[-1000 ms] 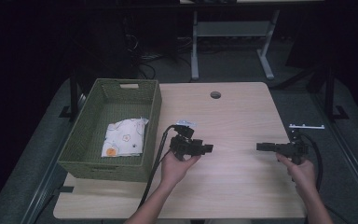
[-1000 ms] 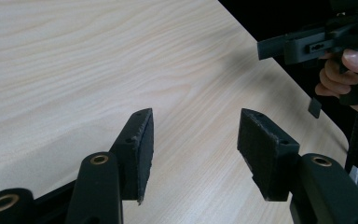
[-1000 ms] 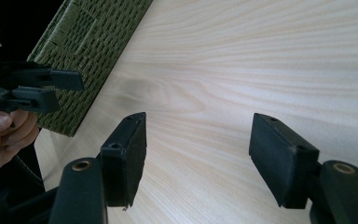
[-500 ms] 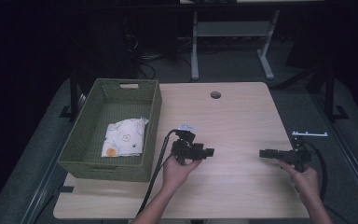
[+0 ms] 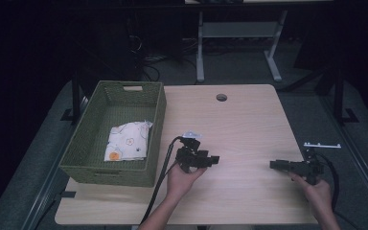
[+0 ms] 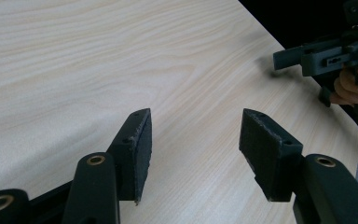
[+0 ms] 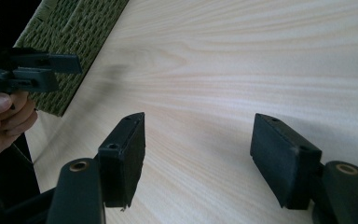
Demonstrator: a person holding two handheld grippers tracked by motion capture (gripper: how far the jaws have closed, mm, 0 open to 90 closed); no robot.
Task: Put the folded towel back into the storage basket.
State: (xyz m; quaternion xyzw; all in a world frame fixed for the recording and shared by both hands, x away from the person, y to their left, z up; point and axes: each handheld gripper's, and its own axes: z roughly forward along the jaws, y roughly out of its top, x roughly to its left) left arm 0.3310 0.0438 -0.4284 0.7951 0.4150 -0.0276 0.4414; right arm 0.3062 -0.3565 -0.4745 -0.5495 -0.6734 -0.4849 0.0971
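Over the middle of the light wooden table (image 5: 249,120), a hand holds my left gripper (image 5: 214,159) pointing right. Its jaws are open in the left gripper view (image 6: 195,122), with bare tabletop between the pads. Near the table's right front corner, my right gripper (image 5: 273,164) points left toward it. Its jaws (image 7: 199,119) also stand open and hold nothing. The two grippers face each other across a gap of bare wood. The left gripper view shows the right gripper (image 6: 326,53) with fingers around it, and the right gripper view shows the left gripper (image 7: 32,70).
A green woven basket (image 5: 158,115) stands on the table's left side and holds a folded white cloth with a floral print (image 5: 128,140). A round cable hole (image 5: 221,97) sits near the far edge. Black cables trail from both grippers toward the front edge.
The right hand has drawn its gripper a little toward the table's near edge and lower. The left hand has barely shifted. Both pairs of jaws look the same as before.
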